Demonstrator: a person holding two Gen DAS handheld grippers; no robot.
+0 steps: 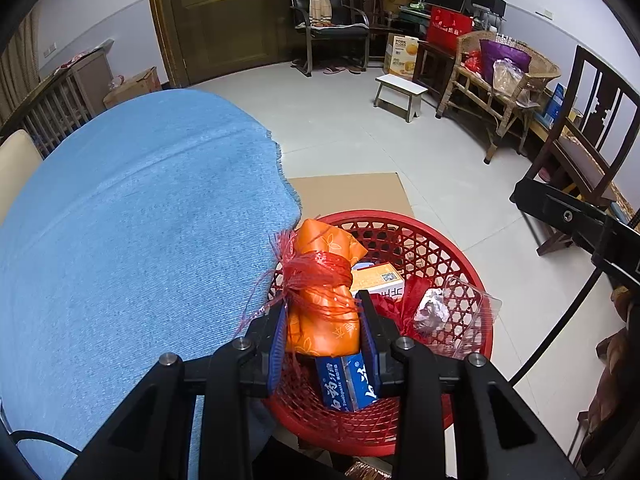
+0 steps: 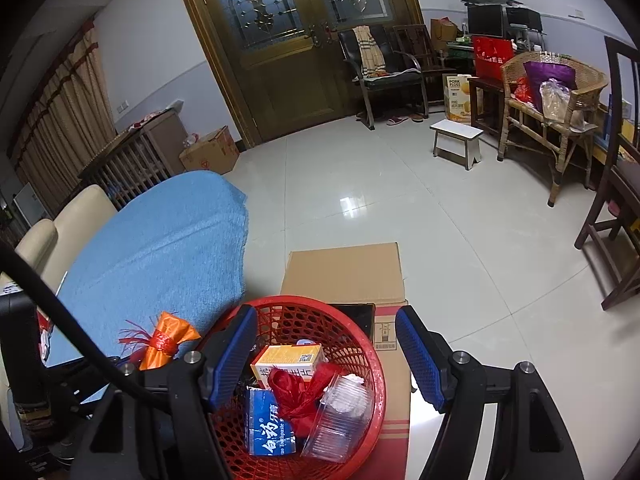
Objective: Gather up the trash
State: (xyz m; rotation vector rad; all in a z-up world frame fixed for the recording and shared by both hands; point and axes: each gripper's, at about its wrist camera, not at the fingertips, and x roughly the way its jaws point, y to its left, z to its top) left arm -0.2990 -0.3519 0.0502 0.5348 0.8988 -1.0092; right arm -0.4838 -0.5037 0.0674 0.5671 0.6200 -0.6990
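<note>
Left gripper (image 1: 325, 320) is clamping an orange wrapper (image 1: 322, 312) bound with red mesh netting (image 1: 316, 270); both blue pads (image 1: 370, 328) are pressing its sides. The wrapper is hanging over the near-left part of the red basket (image 1: 448, 240), its top leaning toward the blue cloth (image 1: 140, 220) that is lying beside the basket's left rim.

Right gripper (image 2: 326, 354) is standing wide, nothing between the fingers, hovering above the basket (image 2: 372, 344); its left finger is crossing the basket's left rim, its right finger is lying outside the right rim over the cardboard box (image 2: 344, 272) that is carrying the basket.

Already lying in the basket: blue toothpaste box (image 2: 266, 428) at the near side, yellow carton (image 2: 290, 360) toward the far side, red crumpled wrapper (image 2: 302, 394) in the middle, clear plastic tray (image 2: 340, 420) against the right wall.
</note>
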